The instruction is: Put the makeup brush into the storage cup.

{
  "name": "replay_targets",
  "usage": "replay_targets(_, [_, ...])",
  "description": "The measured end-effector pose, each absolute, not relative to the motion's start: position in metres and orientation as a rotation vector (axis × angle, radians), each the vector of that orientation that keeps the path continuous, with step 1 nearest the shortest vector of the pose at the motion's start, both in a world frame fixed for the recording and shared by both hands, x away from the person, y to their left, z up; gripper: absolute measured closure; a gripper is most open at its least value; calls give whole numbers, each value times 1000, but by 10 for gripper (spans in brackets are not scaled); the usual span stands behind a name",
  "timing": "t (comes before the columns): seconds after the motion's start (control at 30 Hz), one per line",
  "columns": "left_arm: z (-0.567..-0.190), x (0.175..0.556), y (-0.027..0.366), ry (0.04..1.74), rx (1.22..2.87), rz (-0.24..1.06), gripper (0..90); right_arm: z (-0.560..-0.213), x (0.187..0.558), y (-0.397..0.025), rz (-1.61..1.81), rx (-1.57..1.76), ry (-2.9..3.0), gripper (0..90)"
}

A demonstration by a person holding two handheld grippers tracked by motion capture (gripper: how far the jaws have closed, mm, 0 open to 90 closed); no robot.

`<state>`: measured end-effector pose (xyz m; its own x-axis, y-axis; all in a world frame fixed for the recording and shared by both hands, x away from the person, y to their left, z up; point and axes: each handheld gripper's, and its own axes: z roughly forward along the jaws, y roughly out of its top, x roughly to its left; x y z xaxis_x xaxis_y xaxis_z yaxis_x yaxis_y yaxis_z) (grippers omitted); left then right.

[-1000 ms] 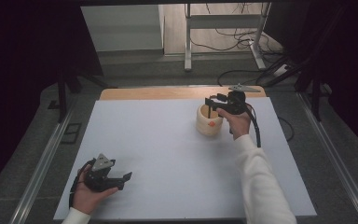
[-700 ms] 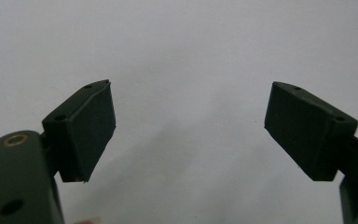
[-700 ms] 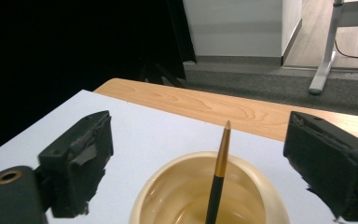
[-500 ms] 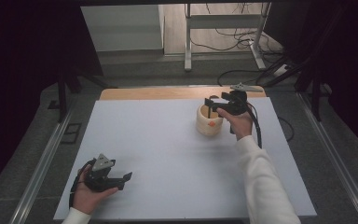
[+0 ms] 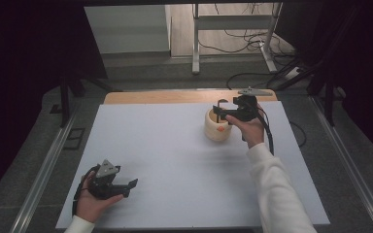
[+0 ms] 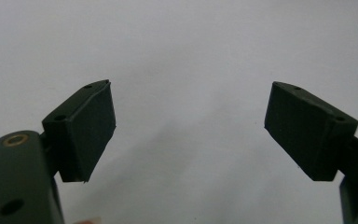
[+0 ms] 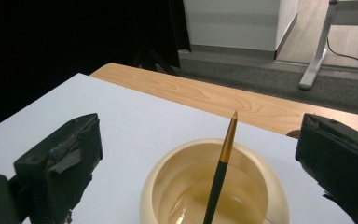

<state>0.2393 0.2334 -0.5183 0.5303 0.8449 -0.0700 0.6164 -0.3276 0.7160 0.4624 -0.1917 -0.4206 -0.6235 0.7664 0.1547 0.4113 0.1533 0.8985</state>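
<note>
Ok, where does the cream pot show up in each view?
High view: cream pot right of centre, far part of the white mat, beside the right gripper.
Right gripper view: bottom centre, a black-and-gold stick standing inside.
Left gripper view: not in it.
Shared landmark: the white mat.

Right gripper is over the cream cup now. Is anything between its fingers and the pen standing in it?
Nothing visible. In the right gripper view the pen leans in the cream cup, its gold tip rising above the rim, and the right gripper is open with one finger on each side. Bare air lies between fingers and pen.
</note>
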Motion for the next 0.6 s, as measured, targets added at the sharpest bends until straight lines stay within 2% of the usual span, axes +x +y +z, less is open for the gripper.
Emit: replay_targets(0.6, [-514,235,231,1187,2041,431,168,-415,443,-196,1426,1034,2140,29])
